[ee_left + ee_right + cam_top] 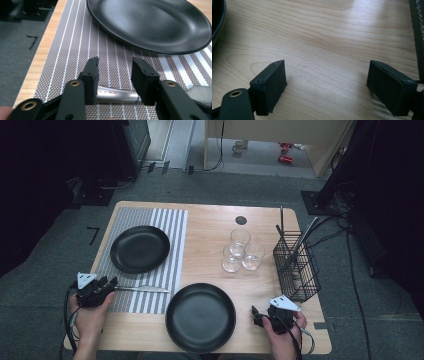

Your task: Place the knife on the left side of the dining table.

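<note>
left gripper (113,72) astride knife (142,289) handle | placemat (170,245) front edge | right gripper (325,82) wide, bare table (324,32)

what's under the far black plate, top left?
The far round black plate sits on the grey-and-white striped woven placemat. A silver metal knife lies on the same placemat nearer the person, apart from the plate. The part of the placemat directly beneath the plate is covered.

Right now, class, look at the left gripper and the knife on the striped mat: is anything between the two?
Nothing visible is in the way. The left gripper already straddles the knife handle on the striped mat, one jaw on each side, with a gap still showing beside each. The nearest black plate lies beyond, clear of the jaws.
</note>
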